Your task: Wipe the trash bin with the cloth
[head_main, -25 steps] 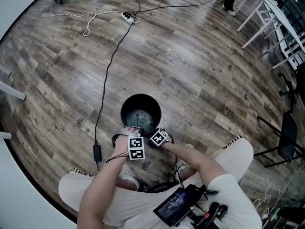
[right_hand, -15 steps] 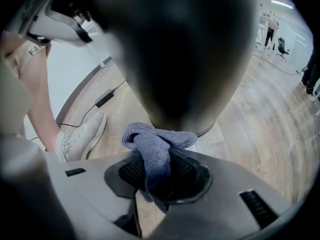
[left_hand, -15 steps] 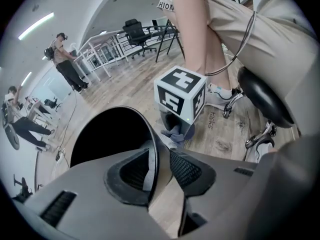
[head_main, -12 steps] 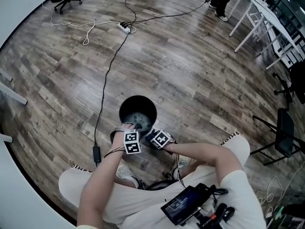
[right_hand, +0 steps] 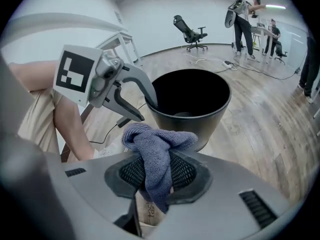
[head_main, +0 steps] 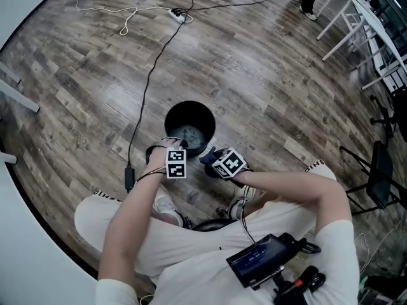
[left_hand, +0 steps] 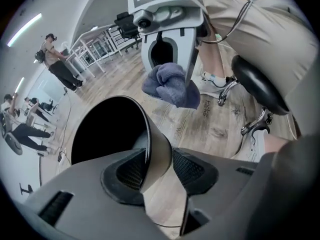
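Note:
A black round trash bin [head_main: 170, 117] stands on the wood floor in front of the seated person's knees. My left gripper [head_main: 174, 143] is at its near rim. In the left gripper view the bin's wall [left_hand: 156, 146] runs between the two pads with a gap beside it. The jaws have just been opening, so my left gripper [left_hand: 159, 168] stands open astride the rim. My right gripper [right_hand: 154, 178] hangs above and just short of the bin [right_hand: 200, 116], shut on a bunched blue cloth [right_hand: 159, 146]. That cloth [left_hand: 167, 86] also shows in the left gripper view.
A black cable [head_main: 150, 75] runs across the floor to a power strip [head_main: 180, 13]. White tables [head_main: 356, 24] and a black chair frame [head_main: 381, 183] stand at the right. An office chair [right_hand: 190, 33] and people [right_hand: 245, 19] are far behind the bin.
My right gripper has risen with the cloth and drawn away from the bin's rim. My left gripper has stayed at the rim.

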`<state>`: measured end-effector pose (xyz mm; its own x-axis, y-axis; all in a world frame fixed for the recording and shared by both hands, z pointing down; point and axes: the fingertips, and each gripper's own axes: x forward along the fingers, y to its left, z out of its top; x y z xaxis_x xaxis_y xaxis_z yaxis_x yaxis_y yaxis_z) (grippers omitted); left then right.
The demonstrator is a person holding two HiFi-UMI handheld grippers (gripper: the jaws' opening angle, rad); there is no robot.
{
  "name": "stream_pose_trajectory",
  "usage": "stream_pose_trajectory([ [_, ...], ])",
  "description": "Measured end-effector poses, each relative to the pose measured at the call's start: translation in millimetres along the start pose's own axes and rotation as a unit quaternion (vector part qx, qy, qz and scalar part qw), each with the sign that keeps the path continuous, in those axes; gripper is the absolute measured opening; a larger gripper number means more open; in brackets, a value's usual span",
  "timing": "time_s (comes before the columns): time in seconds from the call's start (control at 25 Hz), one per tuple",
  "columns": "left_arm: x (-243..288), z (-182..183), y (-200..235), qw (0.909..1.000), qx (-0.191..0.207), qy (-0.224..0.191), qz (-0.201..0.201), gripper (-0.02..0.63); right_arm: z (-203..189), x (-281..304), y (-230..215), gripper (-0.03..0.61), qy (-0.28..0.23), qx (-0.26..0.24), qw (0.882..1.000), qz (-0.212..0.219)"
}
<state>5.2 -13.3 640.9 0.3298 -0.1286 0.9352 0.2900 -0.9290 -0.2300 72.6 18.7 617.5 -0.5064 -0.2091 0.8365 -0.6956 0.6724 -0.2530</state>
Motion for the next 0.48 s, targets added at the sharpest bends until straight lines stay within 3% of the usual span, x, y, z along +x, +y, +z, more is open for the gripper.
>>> stream_pose_trajectory([
  [0.16,1.2,-3.9,1.8,0.9999,0.003,0.009,0.006,0.161,11.9,-1.8,5.0,0.106,-0.010,0.014,1.000,-0.002],
  [0.36,-0.5,-1.5,9.5,0.9997,0.002,0.006,0.024,0.069,24.8,5.4,-6.6,0.106,-0.018,0.005,1.000,-0.014],
  [0.48,-0.1,1.3,9.2,0.9997,0.018,0.005,0.019,0.067,30.9,13.9,-19.6,0.106,-0.015,0.015,1.000,-0.015],
])
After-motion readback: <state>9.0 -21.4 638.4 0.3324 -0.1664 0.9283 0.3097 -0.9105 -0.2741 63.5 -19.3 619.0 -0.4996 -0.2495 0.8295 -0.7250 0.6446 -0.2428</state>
